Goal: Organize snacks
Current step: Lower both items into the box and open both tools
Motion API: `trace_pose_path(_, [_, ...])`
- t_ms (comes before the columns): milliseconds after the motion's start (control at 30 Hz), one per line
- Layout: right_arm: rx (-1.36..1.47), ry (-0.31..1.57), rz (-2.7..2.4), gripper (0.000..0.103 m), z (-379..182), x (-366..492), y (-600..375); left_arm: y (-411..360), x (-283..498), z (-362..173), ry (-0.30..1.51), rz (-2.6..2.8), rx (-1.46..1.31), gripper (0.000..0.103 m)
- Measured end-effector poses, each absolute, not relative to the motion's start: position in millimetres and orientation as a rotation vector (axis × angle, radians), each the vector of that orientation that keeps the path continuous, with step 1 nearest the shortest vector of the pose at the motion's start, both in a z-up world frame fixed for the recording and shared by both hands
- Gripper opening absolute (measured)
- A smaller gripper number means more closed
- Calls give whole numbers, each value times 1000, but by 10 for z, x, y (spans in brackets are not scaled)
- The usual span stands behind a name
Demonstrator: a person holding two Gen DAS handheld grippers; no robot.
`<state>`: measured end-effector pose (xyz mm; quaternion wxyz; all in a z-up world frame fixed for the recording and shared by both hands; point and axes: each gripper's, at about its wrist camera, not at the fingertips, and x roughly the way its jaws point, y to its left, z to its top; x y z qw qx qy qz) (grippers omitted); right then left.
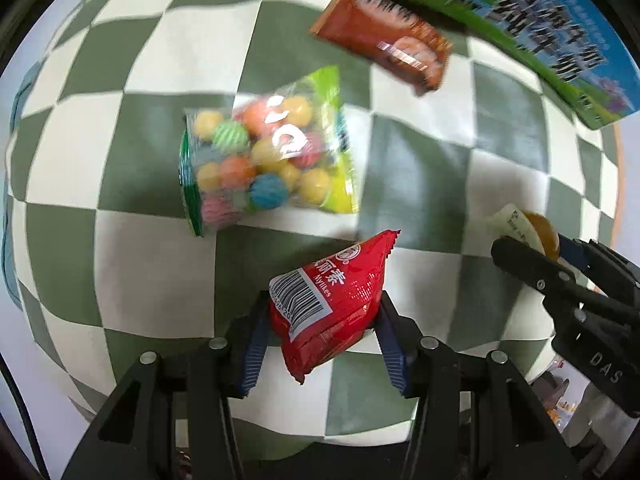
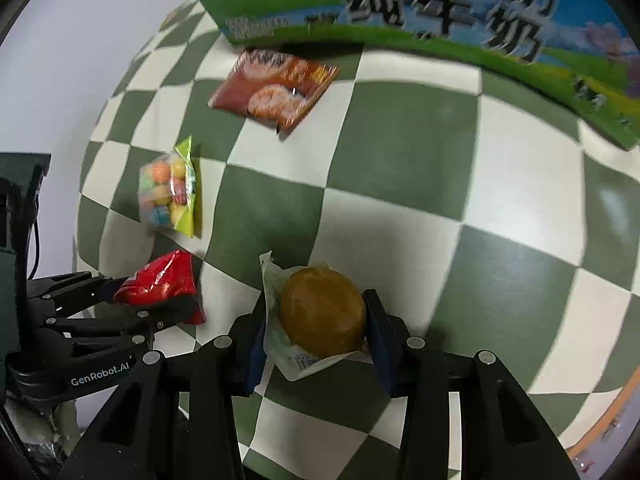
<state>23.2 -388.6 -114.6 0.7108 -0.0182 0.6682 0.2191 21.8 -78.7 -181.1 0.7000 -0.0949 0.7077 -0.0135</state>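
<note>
My left gripper (image 1: 324,320) is shut on a red snack packet (image 1: 332,304) and holds it above the checkered cloth; the packet also shows in the right wrist view (image 2: 160,288). My right gripper (image 2: 316,320) is shut on a wrapped brown bun (image 2: 320,316), seen in the left wrist view (image 1: 536,232) at the right. A clear bag of coloured candy balls (image 1: 264,152) lies on the cloth ahead of the left gripper, also seen in the right wrist view (image 2: 170,190). An orange-brown snack packet (image 1: 384,36) lies farther off, next to the carton.
A large green and blue milk carton box (image 2: 440,4) stands along the far edge of the green and white checkered cloth (image 2: 400,152). The cloth's edge and a white floor lie to the left. The two grippers are close side by side.
</note>
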Motion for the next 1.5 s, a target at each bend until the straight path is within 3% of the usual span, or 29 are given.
trace_pose_path(533, [153,1151,432,46,367,930,-4406,-1332,1297,-130,1267,-241,-227,47])
trace_pose_path(867, [187,1131,341,46,456,1854,-4712,-1427,2317,-440,1354,-223,-171,47])
trace_pose_path(1300, [210,1472,281,49,-372,2355,-4728,-1445,2727,-1333,1581,-141,-102,50])
trace_pose_path(1400, [203,1496,253,70,-428,2386,-4766,-1431,2739,-1385,1598,-126,-101,50])
trace_pose_path(1467, [186,1498,240,72,-427,2402,-4752,-1415,2748,-1396,1597,-105,-91,60])
trace_pose_path(1500, [163,1493,226,78,-416,2408,-4730,-1402,2753,-1400,1599,-95,-91,74])
